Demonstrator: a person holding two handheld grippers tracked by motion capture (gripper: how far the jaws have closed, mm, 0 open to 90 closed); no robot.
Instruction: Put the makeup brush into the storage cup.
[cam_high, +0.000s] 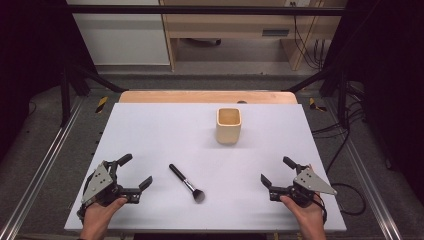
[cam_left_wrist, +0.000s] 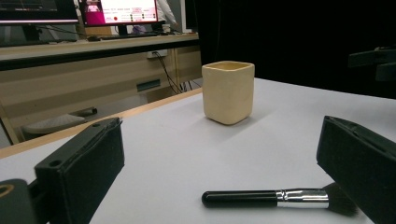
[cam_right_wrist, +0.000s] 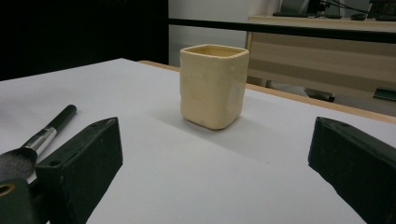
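Both hand-held grippers, left (cam_high: 136, 171) and right (cam_high: 276, 170), gape empty over white tabletop (cam_high: 165, 130).

The brush (cam_high: 186, 182) lies on the table (cam_high: 150, 130), nearer than the cup (cam_high: 229, 126).

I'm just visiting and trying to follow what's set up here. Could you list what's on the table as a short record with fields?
surface: white table
cup: cream square-sided cup, upright, empty as far as the high view shows, towards the far side
brush: black-handled makeup brush lying flat on the near side, bristles towards the person
left hand-held gripper: jaws open, nothing between them, left of the brush
right hand-held gripper: jaws open, nothing between them, right of the brush
contact: neither gripper touches the brush or the cup
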